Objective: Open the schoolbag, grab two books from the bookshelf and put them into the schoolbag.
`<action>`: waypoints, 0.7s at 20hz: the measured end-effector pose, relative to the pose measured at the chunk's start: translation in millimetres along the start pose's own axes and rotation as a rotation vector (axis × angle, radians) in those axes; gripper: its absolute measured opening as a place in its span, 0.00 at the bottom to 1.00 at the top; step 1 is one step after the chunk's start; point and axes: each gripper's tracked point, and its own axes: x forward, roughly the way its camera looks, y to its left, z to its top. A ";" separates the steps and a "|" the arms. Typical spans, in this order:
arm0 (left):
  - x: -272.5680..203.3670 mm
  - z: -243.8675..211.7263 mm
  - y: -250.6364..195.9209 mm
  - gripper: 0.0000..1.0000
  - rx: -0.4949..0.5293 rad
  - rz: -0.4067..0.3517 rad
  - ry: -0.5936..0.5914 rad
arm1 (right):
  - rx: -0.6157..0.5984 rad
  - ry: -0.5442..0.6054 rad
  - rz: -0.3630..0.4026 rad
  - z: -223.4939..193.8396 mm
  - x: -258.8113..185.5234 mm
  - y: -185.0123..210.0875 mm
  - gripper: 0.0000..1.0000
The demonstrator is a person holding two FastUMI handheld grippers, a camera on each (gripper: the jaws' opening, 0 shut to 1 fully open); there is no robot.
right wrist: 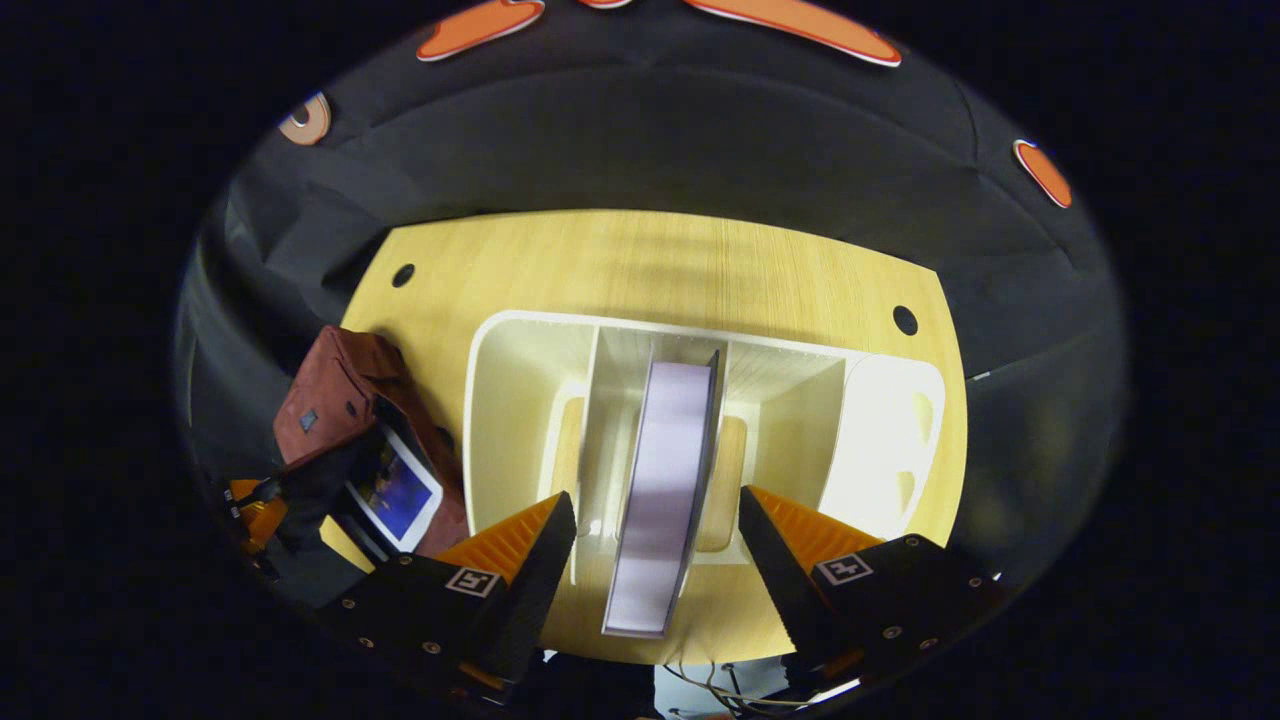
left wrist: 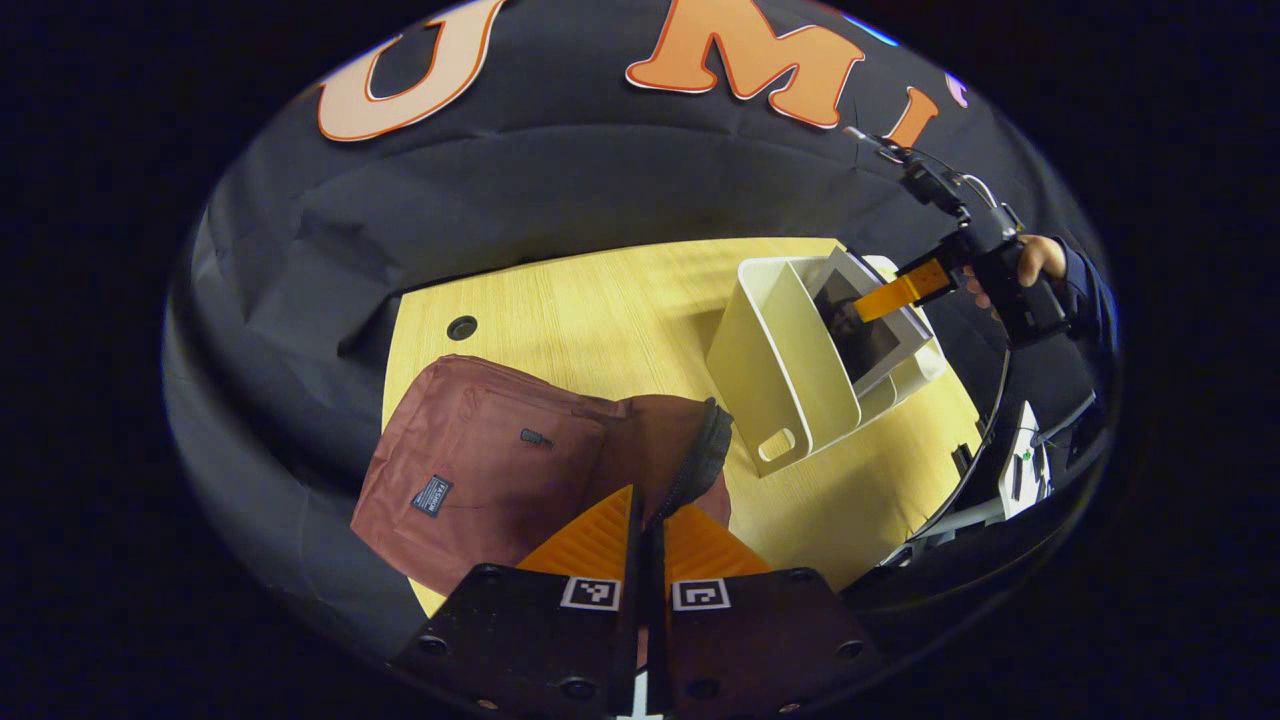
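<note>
Schoolbag [left wrist: 480, 470], maroon, was seen lying on the worktop [left wrist: 600, 300], its mouth held up by the left gripper [left wrist: 648, 525], whose jaws were clenched on the zipped edge. A book [right wrist: 395, 490] was seen already tucked inside the bag. Beside it stood a cream bookshelf [right wrist: 520, 400]. One book [right wrist: 665, 480] was left upright in its middle slot, flanked by the released jaws of the right gripper [right wrist: 655, 525], not touching it.

schoolbag [left wrist: 470, 470]: maroon | bookshelf [right wrist: 520, 400]: cream | book [right wrist: 665, 470]: pale lavender edge | table [right wrist: 650, 260]: light wood grain
</note>
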 end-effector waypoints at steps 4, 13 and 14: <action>3.8 -3.6 1.1 0.05 0.024 -0.026 0.018 | 0.049 0.063 -0.020 1.3 18.4 8.2 0.68; 7.0 -6.7 4.3 0.05 0.079 -0.085 0.009 | 0.143 0.121 -0.073 -2.8 5.7 3.2 0.38; 7.1 -6.1 4.4 0.05 0.082 -0.091 0.008 | 0.145 0.108 -0.068 -2.5 -3.9 5.9 0.38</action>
